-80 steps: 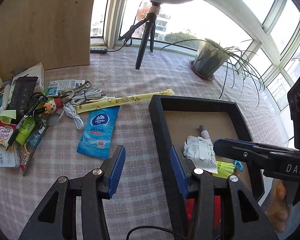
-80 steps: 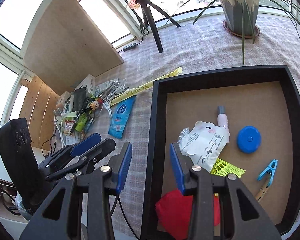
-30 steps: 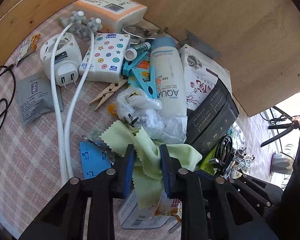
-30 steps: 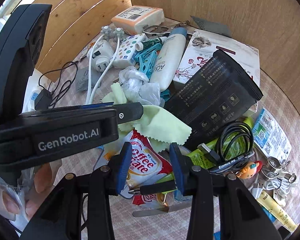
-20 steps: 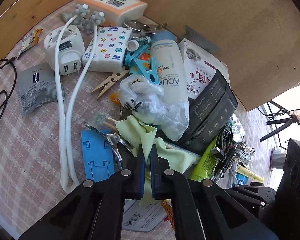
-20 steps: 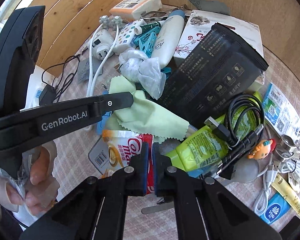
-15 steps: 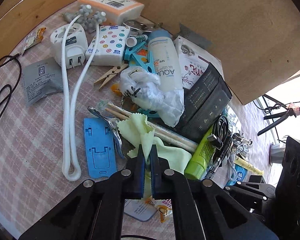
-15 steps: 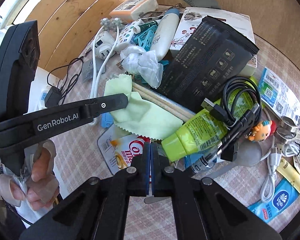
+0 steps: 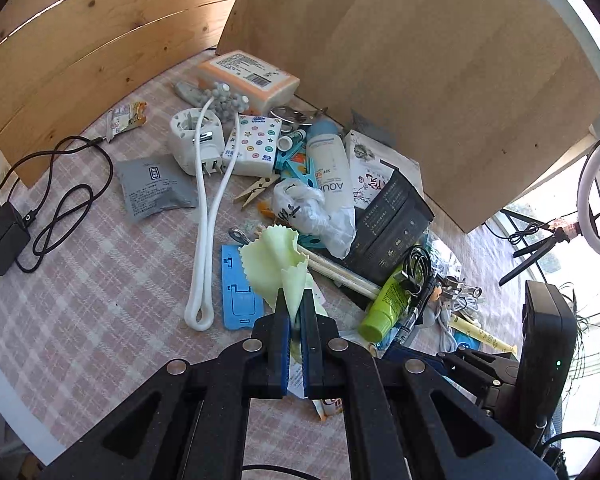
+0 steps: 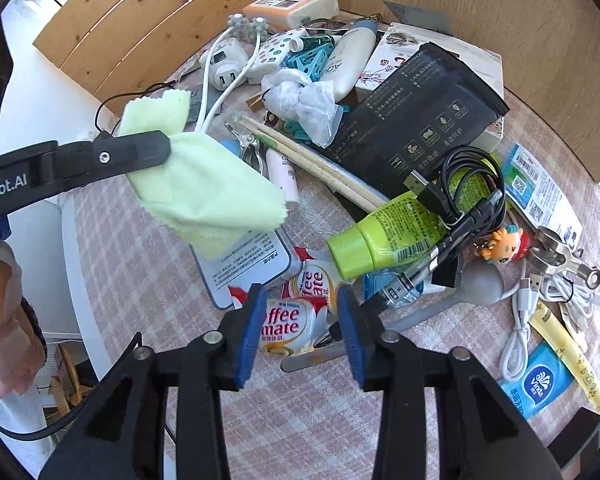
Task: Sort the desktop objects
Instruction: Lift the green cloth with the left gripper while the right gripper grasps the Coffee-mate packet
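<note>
My left gripper (image 9: 295,303) is shut on a pale green cloth (image 9: 278,256) and holds it lifted above the pile; the cloth also shows hanging from it in the right wrist view (image 10: 204,188). My right gripper (image 10: 300,304) is open, its jaws on either side of a Coffee-mate sachet (image 10: 288,326) lying on the checked tablecloth, and it holds nothing. A green tube (image 10: 388,232) with a black coiled cable (image 10: 464,188) lies just beyond it.
The pile holds a black pouch (image 10: 416,132), chopsticks (image 10: 312,160), a white AQUA bottle (image 9: 334,172), a white plug and cord (image 9: 204,216), a blue stand (image 9: 238,292) and a Vinda tissue pack (image 10: 536,380). Wooden boards (image 9: 400,60) stand behind.
My left gripper closed on the green cloth and lifted it off the pile. My right gripper closed on the Coffee-mate sachet, then opened again; the sachet lies on the table.
</note>
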`<state>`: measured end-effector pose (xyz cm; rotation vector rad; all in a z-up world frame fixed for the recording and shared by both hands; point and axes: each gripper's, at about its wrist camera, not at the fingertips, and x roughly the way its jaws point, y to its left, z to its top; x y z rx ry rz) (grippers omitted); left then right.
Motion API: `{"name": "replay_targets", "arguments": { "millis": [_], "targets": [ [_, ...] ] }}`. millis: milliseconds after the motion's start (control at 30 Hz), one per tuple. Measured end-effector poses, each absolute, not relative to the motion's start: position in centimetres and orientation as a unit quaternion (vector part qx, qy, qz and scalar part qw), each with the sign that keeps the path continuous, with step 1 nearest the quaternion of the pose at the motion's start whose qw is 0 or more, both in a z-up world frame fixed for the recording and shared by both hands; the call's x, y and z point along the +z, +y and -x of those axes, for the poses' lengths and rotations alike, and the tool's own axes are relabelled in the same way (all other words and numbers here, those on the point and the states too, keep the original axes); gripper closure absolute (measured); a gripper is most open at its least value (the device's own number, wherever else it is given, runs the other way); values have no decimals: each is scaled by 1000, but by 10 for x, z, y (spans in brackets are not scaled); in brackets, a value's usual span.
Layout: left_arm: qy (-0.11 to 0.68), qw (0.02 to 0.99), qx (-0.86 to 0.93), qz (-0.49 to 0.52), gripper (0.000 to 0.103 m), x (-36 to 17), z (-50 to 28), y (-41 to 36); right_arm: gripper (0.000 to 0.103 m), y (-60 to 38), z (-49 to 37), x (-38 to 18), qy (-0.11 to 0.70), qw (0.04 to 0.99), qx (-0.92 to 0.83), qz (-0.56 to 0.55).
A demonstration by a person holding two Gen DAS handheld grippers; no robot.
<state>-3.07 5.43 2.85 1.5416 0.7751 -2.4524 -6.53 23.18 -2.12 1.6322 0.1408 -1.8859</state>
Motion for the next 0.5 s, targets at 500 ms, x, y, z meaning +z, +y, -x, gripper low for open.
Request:
{"name": "replay_targets", "arguments": {
  "millis": [500],
  "targets": [
    [297,91,-825,-471,100,53,-39,20,42,191,38,-24,129,351,-685,-626]
  ]
}}
